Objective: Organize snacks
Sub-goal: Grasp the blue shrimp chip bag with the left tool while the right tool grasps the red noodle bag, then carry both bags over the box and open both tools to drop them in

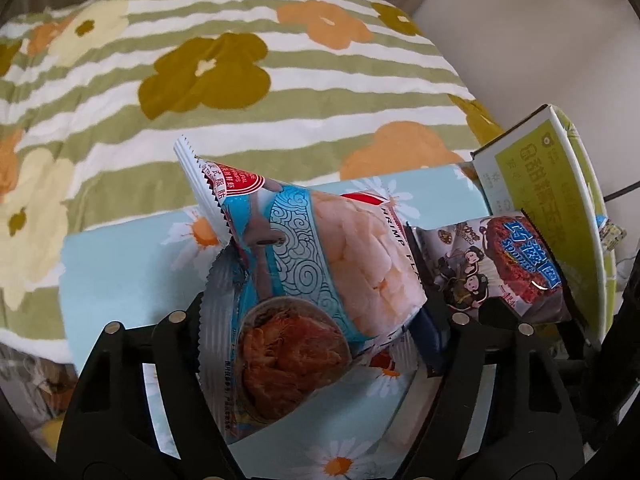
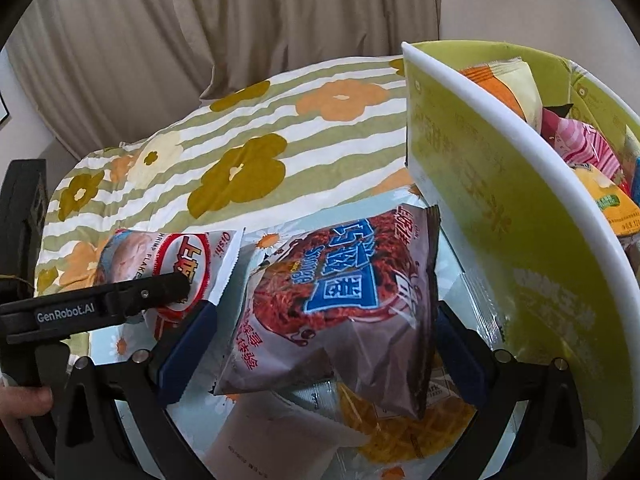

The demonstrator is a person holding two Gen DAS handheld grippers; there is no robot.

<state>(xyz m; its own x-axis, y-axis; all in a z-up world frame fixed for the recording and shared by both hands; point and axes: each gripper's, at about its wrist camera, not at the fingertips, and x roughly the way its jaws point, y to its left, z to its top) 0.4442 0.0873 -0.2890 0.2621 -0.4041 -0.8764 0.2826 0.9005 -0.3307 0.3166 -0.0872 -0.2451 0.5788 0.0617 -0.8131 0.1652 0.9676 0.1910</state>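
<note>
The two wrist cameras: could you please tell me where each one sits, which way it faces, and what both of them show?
Left wrist: on the left gripper, looking forward over the blue shrimp-flake bag toward the striped floral blanket; its black fingers show.
Right wrist: on the right gripper, facing the purple-brown snack bag beside the green cardboard box; a fingertip shows.
Shared: both bags, box, blanket, and the pale blue daisy-print surface.

two held snack bags (image 1: 320, 272) (image 2: 344, 304); one green box (image 2: 520, 240); two hand-held grippers (image 1: 316, 320) (image 2: 320, 360)
</note>
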